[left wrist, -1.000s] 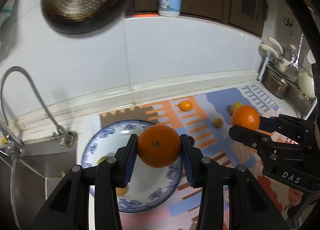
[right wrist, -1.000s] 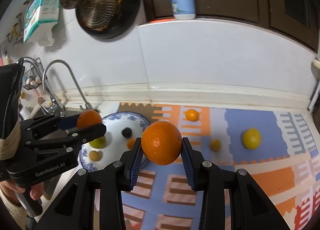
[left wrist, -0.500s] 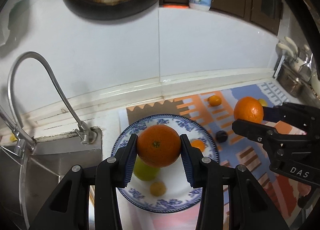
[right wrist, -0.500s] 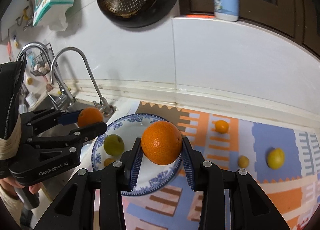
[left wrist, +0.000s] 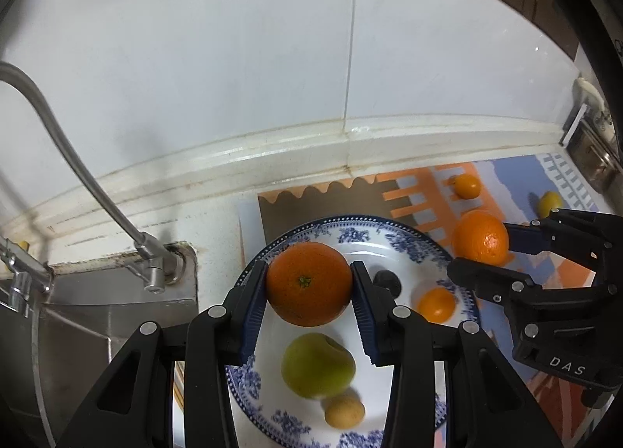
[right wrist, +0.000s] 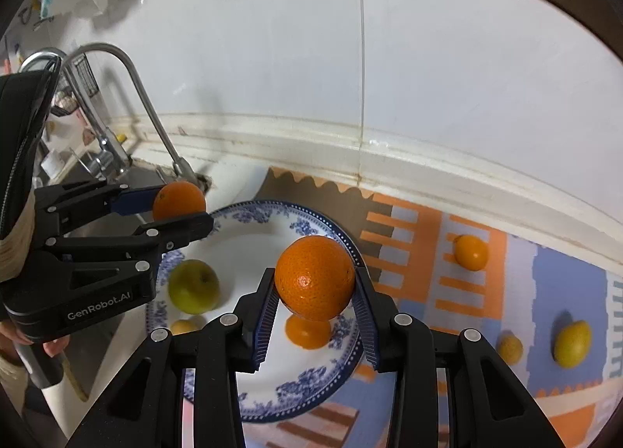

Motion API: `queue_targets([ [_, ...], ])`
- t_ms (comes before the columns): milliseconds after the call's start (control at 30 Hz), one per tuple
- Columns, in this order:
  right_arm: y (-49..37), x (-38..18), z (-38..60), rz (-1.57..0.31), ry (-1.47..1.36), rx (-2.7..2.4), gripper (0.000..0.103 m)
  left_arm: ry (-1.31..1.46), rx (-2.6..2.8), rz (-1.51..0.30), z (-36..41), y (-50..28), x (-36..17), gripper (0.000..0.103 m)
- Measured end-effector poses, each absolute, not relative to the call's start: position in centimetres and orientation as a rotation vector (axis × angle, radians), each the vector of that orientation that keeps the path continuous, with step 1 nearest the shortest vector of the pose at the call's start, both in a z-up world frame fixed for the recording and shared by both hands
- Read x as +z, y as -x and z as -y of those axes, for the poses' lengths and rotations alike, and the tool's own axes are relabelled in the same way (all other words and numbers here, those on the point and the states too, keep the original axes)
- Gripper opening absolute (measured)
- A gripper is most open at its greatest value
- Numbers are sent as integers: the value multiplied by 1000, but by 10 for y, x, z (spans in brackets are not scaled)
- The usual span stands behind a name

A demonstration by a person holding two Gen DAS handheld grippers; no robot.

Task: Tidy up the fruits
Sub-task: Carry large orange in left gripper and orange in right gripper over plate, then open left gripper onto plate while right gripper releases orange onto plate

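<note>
Left wrist: each claw (left wrist: 309, 306) (right wrist: 314, 309) clamped on an orange (left wrist: 309, 283) (right wrist: 314, 283) above the plate (left wrist: 405, 239).

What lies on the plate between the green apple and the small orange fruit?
In the left wrist view, only bare white plate separates the green apple from the small orange fruit.

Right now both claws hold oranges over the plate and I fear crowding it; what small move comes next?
Probably lower the left claw so its orange settles on bare plate behind the green fruit, then open.
</note>
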State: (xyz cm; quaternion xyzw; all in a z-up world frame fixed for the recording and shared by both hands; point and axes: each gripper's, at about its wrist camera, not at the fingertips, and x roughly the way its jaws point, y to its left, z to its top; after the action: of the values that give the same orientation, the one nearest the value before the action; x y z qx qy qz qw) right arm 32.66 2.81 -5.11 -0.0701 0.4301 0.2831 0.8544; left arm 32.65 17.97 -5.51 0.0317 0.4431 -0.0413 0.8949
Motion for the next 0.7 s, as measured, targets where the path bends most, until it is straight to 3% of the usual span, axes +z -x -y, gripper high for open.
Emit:
queue_targets([
  [700, -358, -94, -46, -1014, 187, 662, 39, -126, -45, -1045, -174, -361, -97, 41],
])
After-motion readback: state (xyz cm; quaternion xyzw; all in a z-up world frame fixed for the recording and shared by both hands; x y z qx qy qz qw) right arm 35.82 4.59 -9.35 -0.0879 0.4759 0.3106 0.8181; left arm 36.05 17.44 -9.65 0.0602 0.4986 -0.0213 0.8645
